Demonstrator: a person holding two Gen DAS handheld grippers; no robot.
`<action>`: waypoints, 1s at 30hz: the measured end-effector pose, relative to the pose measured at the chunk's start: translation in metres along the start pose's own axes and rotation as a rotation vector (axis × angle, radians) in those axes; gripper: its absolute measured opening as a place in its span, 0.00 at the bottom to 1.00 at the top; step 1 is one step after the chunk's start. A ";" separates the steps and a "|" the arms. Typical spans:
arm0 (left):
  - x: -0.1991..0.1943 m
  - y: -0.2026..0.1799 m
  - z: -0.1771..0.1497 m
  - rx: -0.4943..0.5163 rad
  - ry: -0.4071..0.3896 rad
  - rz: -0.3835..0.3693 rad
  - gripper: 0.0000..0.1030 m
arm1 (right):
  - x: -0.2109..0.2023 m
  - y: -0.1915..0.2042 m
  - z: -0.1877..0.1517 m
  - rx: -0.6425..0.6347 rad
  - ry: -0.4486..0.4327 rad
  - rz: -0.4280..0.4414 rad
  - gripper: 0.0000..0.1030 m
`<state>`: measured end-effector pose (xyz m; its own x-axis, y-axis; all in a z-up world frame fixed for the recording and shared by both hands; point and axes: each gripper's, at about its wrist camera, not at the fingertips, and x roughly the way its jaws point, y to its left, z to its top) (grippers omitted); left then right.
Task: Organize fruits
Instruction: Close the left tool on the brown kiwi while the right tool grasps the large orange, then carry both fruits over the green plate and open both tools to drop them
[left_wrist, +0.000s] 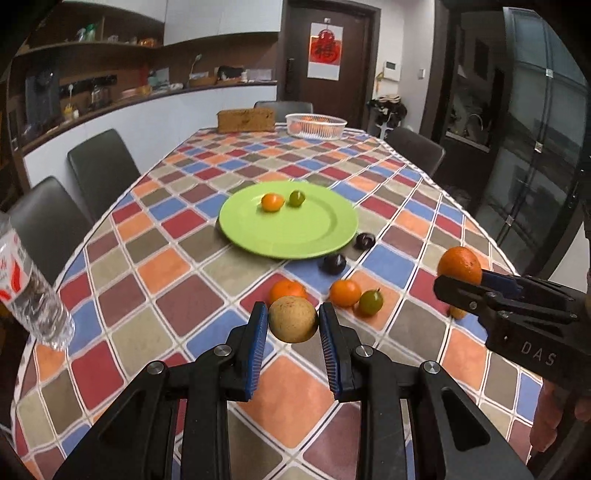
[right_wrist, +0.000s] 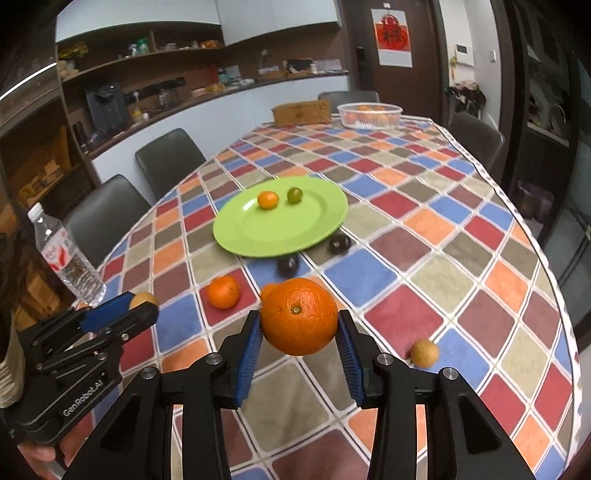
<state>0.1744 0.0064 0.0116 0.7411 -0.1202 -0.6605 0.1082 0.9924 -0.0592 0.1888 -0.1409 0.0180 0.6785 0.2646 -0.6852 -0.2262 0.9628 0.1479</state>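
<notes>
Left gripper (left_wrist: 293, 320): fingers clamped on tan round fruit (left_wrist: 293, 319) | Right gripper (right_wrist: 299, 332): fingers clamped on large orange (right_wrist: 299, 316) | Both above table (left_wrist: 207, 302), near green plate (left_wrist: 288, 236).

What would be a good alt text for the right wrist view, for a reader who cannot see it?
The right tool holds a large orange above a checkered tablecloth. Beyond it a green plate carries a small orange fruit and a small green fruit. At left, the left tool grips a tan fruit.
</notes>
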 end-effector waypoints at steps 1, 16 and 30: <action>0.000 -0.001 0.004 0.009 -0.009 -0.003 0.28 | 0.000 0.001 0.003 -0.008 -0.005 0.006 0.40; 0.018 -0.002 0.053 0.105 -0.067 -0.027 0.28 | 0.016 0.013 0.052 -0.137 -0.039 0.036 0.40; 0.080 0.012 0.089 0.131 0.012 -0.102 0.28 | 0.080 0.009 0.093 -0.185 0.058 0.083 0.40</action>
<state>0.2940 0.0062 0.0243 0.7138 -0.2193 -0.6652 0.2687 0.9628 -0.0291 0.3060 -0.1057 0.0311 0.6117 0.3343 -0.7170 -0.4079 0.9099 0.0762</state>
